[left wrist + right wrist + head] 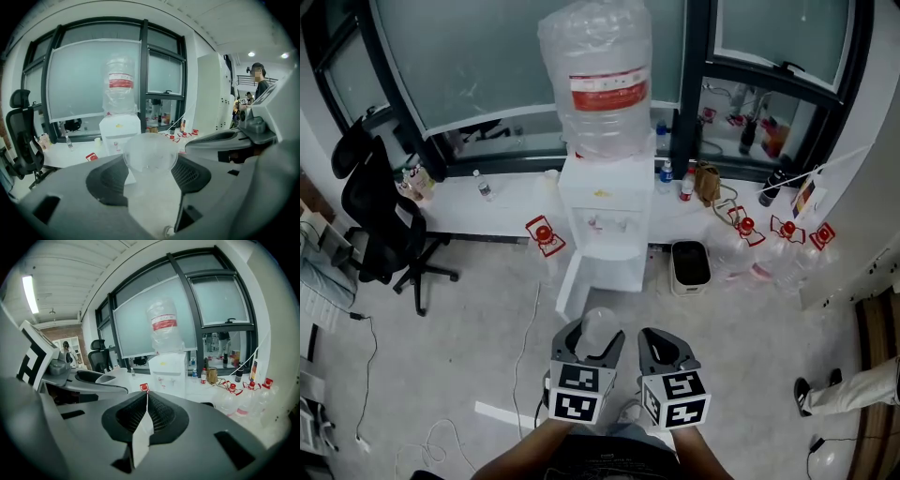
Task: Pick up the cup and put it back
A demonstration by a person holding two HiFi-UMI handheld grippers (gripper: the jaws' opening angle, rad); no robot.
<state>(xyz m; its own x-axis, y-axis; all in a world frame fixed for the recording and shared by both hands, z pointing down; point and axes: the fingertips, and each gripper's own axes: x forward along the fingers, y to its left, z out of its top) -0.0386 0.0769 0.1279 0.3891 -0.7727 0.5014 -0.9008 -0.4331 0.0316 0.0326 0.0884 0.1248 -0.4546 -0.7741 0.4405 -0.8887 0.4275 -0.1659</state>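
The left gripper [584,354] has its jaws closed on the cup [599,330], a thin clear plastic one, pinched across its round wall with 1 pad on each side; in the left gripper view the cup [150,157] fills the gap between the jaws and hangs clear of the floor [469,347], touching nothing else. The right gripper [667,354] rides just beside it; its jaws are closed tip to tip with nothing between them, as the right gripper view [146,395] shows.

The step in hand looks like the carry, with the water dispenser [602,220] and the white surface [502,202] beside it straight ahead; which spot the cup belongs on I cannot tell.

To do it well: hold the squeeze just firm enough, since so soft a wall would likely buckle or pop out under more; keep the left gripper level so the cup does not tip; bring it low over the spot before the jaws part; keep the right gripper out of the cup's path.
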